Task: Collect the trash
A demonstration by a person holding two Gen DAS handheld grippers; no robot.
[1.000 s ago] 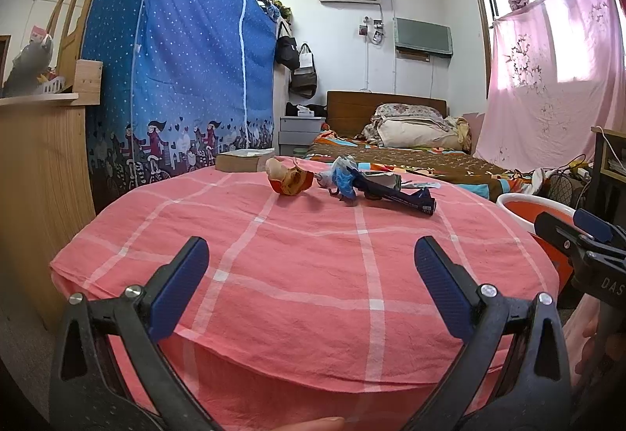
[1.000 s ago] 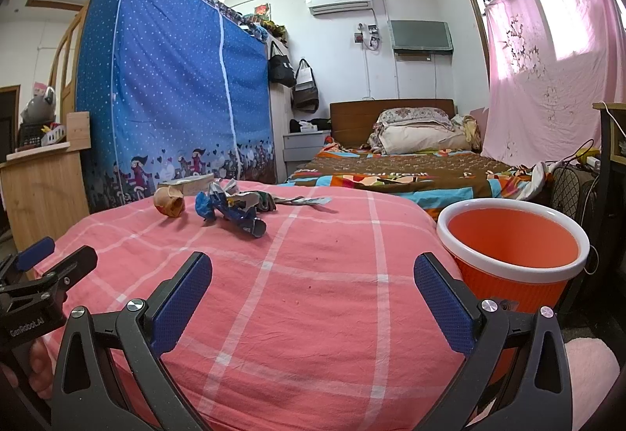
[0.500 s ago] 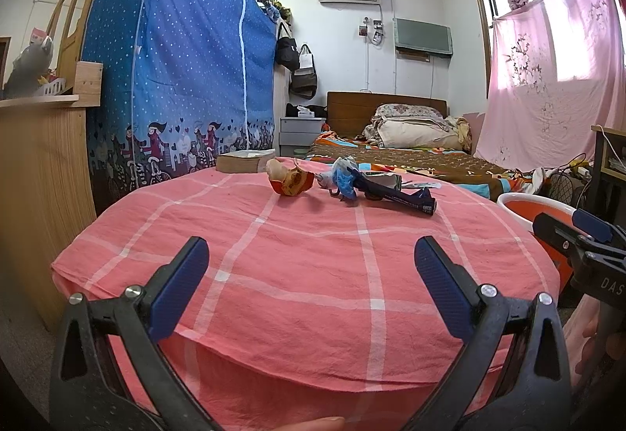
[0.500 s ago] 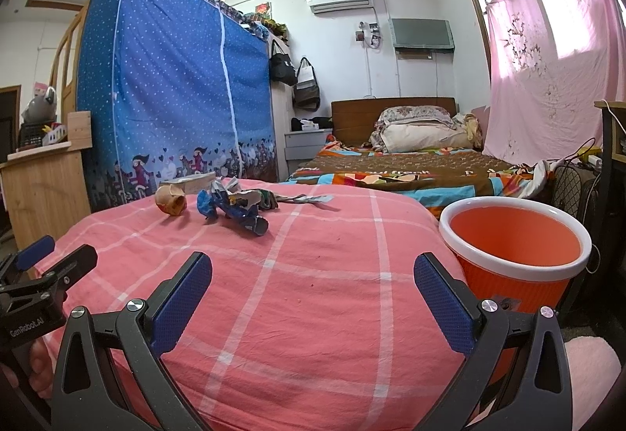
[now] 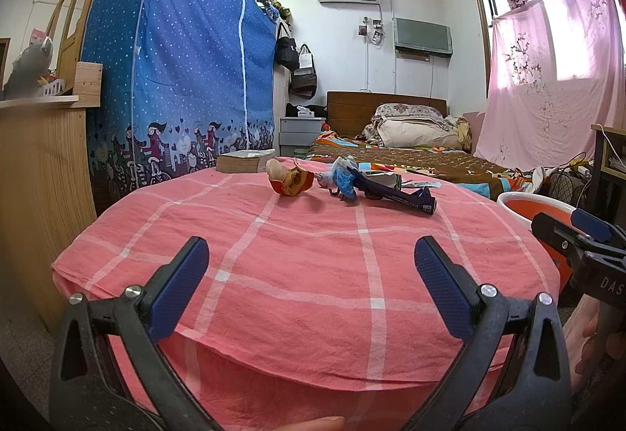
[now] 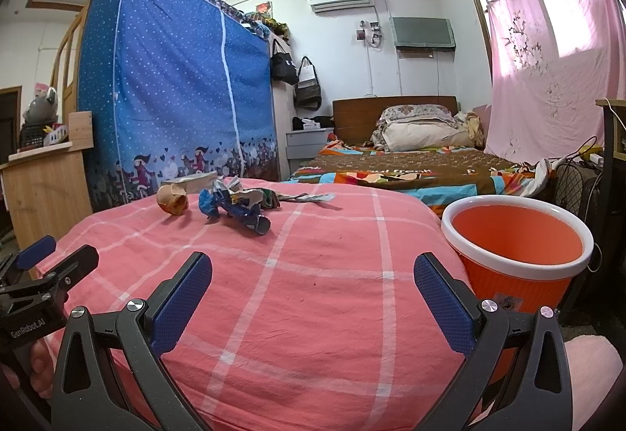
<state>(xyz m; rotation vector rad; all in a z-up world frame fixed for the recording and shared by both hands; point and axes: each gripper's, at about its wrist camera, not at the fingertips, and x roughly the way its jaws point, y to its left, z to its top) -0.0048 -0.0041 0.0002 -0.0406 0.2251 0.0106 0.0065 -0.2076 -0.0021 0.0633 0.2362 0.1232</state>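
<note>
Trash lies at the far side of a table under a pink checked cloth (image 5: pixel 313 274): a crumpled tan and orange wrapper (image 5: pixel 289 178) (image 6: pixel 172 199), a blue crumpled piece (image 5: pixel 344 182) (image 6: pixel 207 202), and a dark blue wrapper (image 5: pixel 399 196) (image 6: pixel 244 218). An orange bin with a white rim (image 6: pixel 516 247) (image 5: pixel 524 204) stands beside the table on the right. My left gripper (image 5: pixel 311 288) hangs open over the near edge, well short of the trash. My right gripper (image 6: pixel 313 290) is open too, with the bin just to its right. Both hold nothing.
A book (image 5: pixel 244 161) lies at the table's far left edge. A blue dotted wardrobe cover (image 5: pixel 176 79) and a wooden cabinet (image 5: pixel 43 188) stand left. A bed (image 6: pixel 411 165) lies behind, with a pink curtain (image 6: pixel 547 59) to the right.
Both views have shifted only slightly, the right one a little closer to the table. Both grippers have stayed open and the trash has not moved.
</note>
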